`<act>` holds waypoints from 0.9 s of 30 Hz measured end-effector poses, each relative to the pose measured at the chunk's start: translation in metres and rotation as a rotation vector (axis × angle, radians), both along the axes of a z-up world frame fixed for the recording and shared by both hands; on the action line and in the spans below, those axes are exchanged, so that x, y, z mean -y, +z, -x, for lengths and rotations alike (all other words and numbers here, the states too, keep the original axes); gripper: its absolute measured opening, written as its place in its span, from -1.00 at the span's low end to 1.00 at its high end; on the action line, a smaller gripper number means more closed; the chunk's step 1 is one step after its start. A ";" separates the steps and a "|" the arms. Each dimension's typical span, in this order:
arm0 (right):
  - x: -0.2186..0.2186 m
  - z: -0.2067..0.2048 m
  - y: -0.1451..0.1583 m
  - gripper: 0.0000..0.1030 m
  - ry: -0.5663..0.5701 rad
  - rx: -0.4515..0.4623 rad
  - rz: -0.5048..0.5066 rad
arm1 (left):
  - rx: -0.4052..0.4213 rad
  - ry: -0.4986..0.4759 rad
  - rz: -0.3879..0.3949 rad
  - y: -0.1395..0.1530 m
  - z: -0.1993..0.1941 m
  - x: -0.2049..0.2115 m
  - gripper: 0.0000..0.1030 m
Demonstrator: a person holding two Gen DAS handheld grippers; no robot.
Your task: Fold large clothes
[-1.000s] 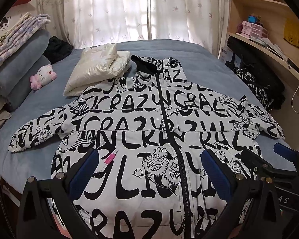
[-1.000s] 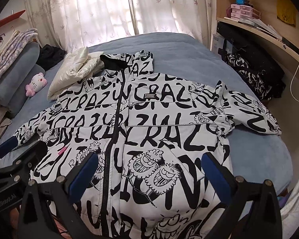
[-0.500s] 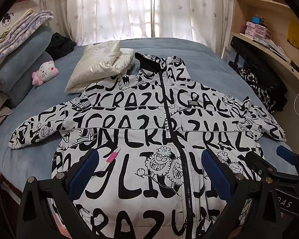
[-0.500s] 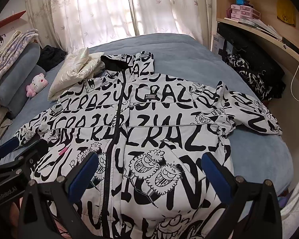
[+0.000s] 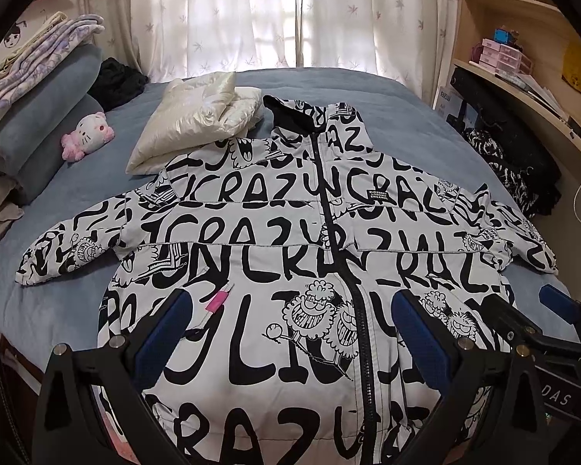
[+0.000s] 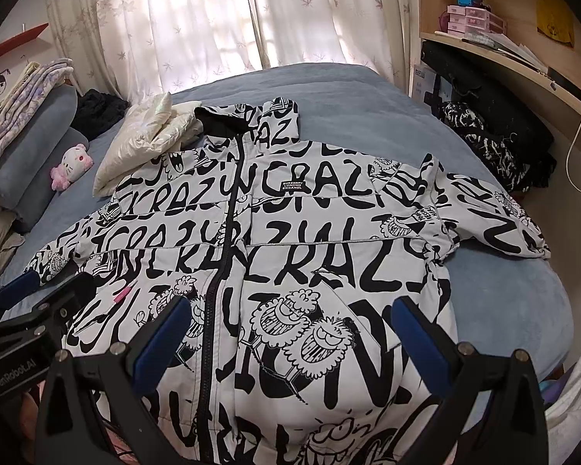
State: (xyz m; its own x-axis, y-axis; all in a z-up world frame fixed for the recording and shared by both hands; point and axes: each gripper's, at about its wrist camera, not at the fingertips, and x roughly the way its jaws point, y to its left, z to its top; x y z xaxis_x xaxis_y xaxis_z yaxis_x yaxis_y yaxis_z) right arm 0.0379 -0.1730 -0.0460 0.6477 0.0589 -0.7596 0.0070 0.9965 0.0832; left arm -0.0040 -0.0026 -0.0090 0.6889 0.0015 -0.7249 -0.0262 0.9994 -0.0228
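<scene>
A big white puffer jacket [image 5: 275,263] [image 6: 329,240] with black lettering lies face up on the blue bed [image 5: 399,124], zipped, both sleeves spread out sideways. My left gripper [image 5: 290,329] hovers open above the lower left front panel, nothing between its blue pads. In the right wrist view my right gripper [image 6: 290,333] is open too, above the lower right panel. Each gripper shows at the edge of the other's view: the right one [image 5: 538,321] and the left one [image 6: 38,298]. A small pink tag [image 5: 217,300] lies on the jacket's left front.
A cream padded garment [image 5: 197,120] lies by the jacket's collar. A pink-and-white plush toy [image 5: 87,135] and stacked bedding [image 5: 38,77] sit at the bed's left. Dark clothes [image 6: 495,143] are piled beside wooden shelves [image 5: 523,58] on the right. Curtains hang behind.
Both grippers have shifted slightly, so the jacket sits a little lower and nearer in each view. The jacket itself has not moved; both grippers stay open.
</scene>
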 end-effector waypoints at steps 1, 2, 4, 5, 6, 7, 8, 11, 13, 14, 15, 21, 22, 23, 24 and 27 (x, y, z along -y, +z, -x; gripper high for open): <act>0.000 0.000 0.000 1.00 -0.001 0.000 -0.002 | -0.003 0.001 0.001 -0.002 0.001 -0.001 0.97; 0.000 0.000 0.000 1.00 -0.001 -0.001 -0.005 | -0.004 0.002 0.002 -0.003 0.001 -0.001 0.97; 0.000 0.000 0.000 1.00 -0.002 0.000 -0.009 | -0.004 0.002 0.001 -0.004 0.001 0.000 0.97; 0.000 0.000 0.000 1.00 -0.002 0.000 -0.008 | -0.004 0.002 0.001 -0.004 0.001 -0.001 0.97; 0.001 0.000 0.000 1.00 -0.001 0.000 -0.008 | -0.003 0.001 0.001 -0.004 0.001 -0.001 0.97; 0.001 0.000 0.000 1.00 0.001 0.001 -0.009 | -0.003 0.001 0.001 -0.003 0.001 -0.001 0.97; 0.001 0.000 0.000 1.00 0.001 0.001 -0.010 | -0.002 0.000 0.001 -0.004 0.001 -0.001 0.97; 0.001 -0.001 0.002 1.00 0.003 0.008 -0.005 | 0.007 0.005 0.000 -0.005 0.002 -0.002 0.97; -0.001 -0.002 0.005 1.00 0.004 0.018 0.003 | 0.008 0.011 0.005 -0.007 -0.001 -0.002 0.97; 0.001 -0.003 0.006 1.00 0.003 0.024 0.006 | 0.005 0.014 0.009 -0.007 -0.002 -0.002 0.97; 0.000 -0.004 0.009 1.00 0.004 0.031 0.008 | 0.000 0.016 0.017 -0.006 -0.006 -0.002 0.97; 0.012 -0.010 0.031 1.00 0.011 0.083 0.044 | -0.013 -0.005 0.029 0.009 -0.019 0.002 0.97; 0.013 -0.011 0.037 1.00 0.011 0.097 0.055 | -0.012 -0.010 0.022 0.012 -0.022 0.004 0.97; 0.015 -0.012 0.043 1.00 0.011 0.107 0.064 | -0.009 -0.015 0.008 0.015 -0.022 0.007 0.97; 0.016 -0.013 0.051 1.00 0.015 0.121 0.072 | -0.008 -0.020 0.001 0.020 -0.026 0.008 0.97; 0.024 -0.016 0.075 1.00 0.027 0.171 0.091 | 0.003 -0.053 -0.008 0.038 -0.038 0.014 0.97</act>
